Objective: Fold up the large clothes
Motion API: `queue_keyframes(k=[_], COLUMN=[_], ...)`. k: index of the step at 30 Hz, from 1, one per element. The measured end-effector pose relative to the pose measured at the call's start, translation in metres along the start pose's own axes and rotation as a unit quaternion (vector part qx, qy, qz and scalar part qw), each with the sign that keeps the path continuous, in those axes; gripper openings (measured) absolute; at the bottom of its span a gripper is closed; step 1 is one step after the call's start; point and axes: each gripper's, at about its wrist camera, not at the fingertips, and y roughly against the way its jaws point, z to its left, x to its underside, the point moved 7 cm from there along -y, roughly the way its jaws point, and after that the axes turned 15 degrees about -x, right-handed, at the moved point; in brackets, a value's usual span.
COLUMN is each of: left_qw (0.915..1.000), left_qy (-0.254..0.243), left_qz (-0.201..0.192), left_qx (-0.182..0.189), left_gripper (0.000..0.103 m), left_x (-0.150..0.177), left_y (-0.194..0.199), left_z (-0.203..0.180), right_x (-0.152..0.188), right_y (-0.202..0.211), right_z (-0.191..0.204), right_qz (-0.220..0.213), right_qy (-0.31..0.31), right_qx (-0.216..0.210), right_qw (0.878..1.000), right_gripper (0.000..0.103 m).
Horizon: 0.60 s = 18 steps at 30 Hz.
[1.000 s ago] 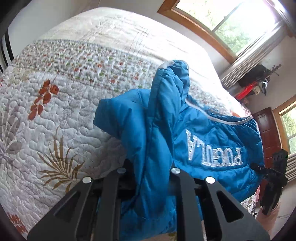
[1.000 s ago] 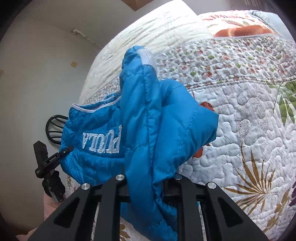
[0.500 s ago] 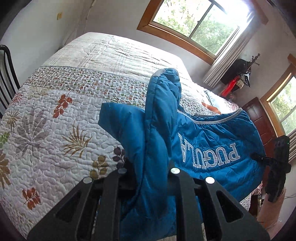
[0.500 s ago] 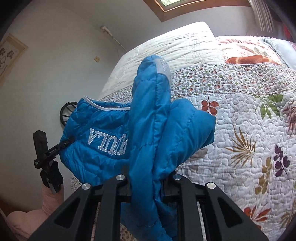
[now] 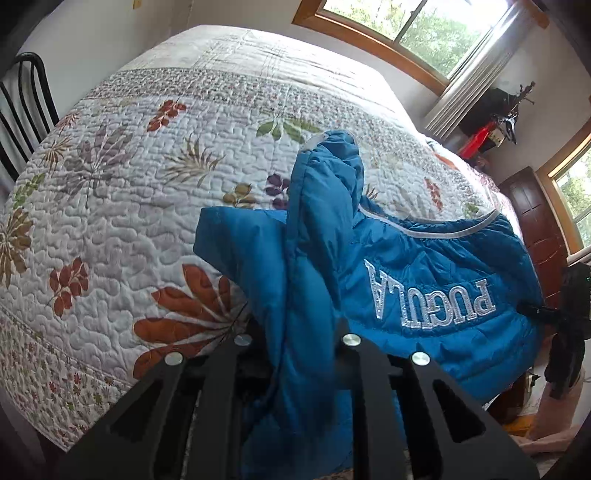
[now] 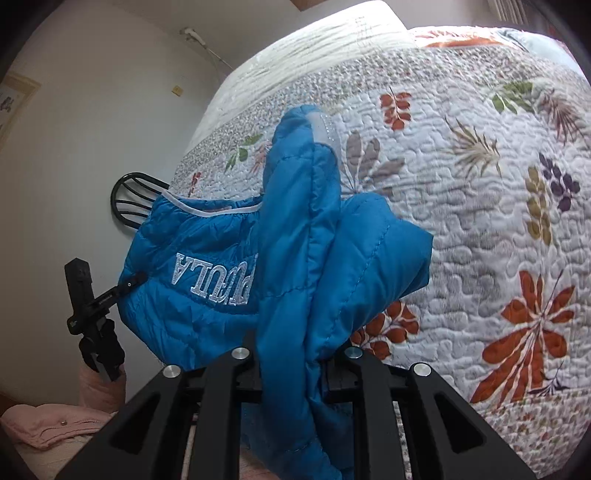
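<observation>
A blue quilted jacket (image 5: 436,295) with silver lettering hangs stretched between my two grippers, above the near edge of the bed. My left gripper (image 5: 295,343) is shut on one bunched end of it, a sleeve standing up between the fingers. My right gripper (image 6: 293,354) is shut on the other end of the jacket (image 6: 207,258) in the same way. Each gripper shows small in the other's view: the right one (image 5: 565,317) at the far right, the left one (image 6: 92,310) at the far left.
The bed carries a white leaf-patterned quilt (image 5: 147,184) that fills most of both views. A black metal chair (image 5: 26,110) stands at the bed's left side. Windows (image 5: 424,26) and a dark wooden door (image 5: 543,229) lie beyond. A pink cloth (image 6: 48,424) lies low at left.
Both grippers have carried the jacket back toward the bed's near edge; the quilt's lower border and large red leaves now show under it. The grip on the jacket is unchanged.
</observation>
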Motion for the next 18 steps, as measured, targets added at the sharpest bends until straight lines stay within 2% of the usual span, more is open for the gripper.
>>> queue_keyframes(k=[3, 5, 10, 15, 17, 18], left_qw=[0.9994, 0.9989, 0.9989, 0.9987, 0.9987, 0.9987], left_qy=[-0.009, -0.009, -0.009, -0.009, -0.008, -0.006], left_qz=[0.014, 0.023, 0.018, 0.013, 0.02, 0.027], left_qx=[-0.03, -0.04, -0.043, -0.049, -0.046, -0.043], left_gripper=[0.016, 0.021, 0.034, 0.039, 0.046, 0.048], left_x=[0.018, 0.028, 0.042, 0.045, 0.044, 0.042], left_y=[-0.03, -0.049, -0.075, -0.078, -0.076, -0.074], left_z=[0.008, 0.014, 0.022, 0.02, 0.023, 0.026], right_x=[0.01, 0.017, 0.03, 0.034, 0.036, 0.037], right_y=[-0.014, -0.024, -0.042, -0.041, -0.035, -0.03], right_z=[-0.027, -0.048, -0.084, -0.088, -0.085, -0.082], right_qz=[0.009, 0.013, 0.003, -0.005, -0.004, -0.003], right_qy=[-0.019, -0.037, -0.077, -0.074, -0.066, -0.059], right_qx=[0.025, 0.035, 0.01, 0.009, 0.031, 0.042], right_qw=[0.999, 0.999, 0.997, 0.997, 0.997, 0.997], right_gripper=[0.017, 0.018, 0.025, 0.03, 0.044, 0.047])
